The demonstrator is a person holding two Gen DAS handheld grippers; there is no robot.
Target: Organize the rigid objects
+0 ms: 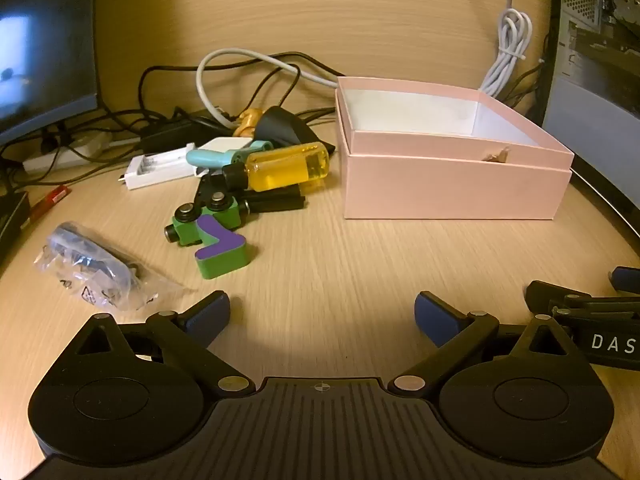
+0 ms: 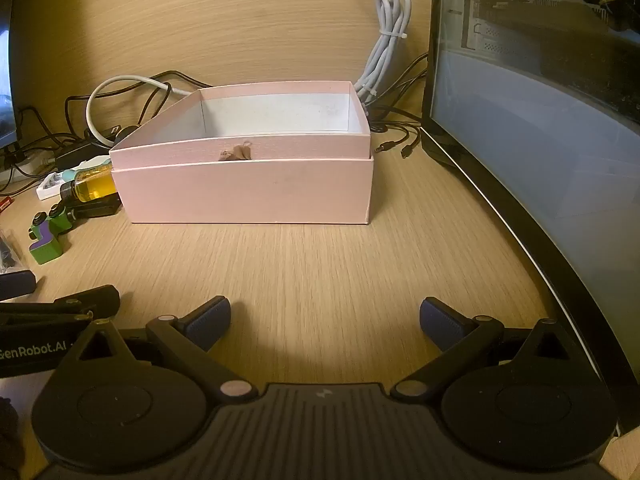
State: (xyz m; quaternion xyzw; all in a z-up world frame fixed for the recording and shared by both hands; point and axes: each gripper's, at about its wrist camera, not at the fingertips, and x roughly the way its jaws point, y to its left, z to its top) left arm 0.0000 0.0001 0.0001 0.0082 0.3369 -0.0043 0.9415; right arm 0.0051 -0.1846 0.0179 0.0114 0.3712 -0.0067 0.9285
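Here, in the left wrist view, the left gripper (image 1: 322,316) has its jaws wide apart with nothing between them, above the bare desk (image 1: 340,264); a pile of small things lies ahead: a yellow bottle (image 1: 280,166), a green block (image 1: 220,250) and a plastic bag (image 1: 92,268); the pink box (image 1: 452,184) sits just right of the pile. In the right wrist view, the right gripper (image 2: 325,316) is wide apart and empty too; the box (image 2: 248,192) stands straight ahead, open on top; a dark screen (image 2: 540,92) stands at the right.
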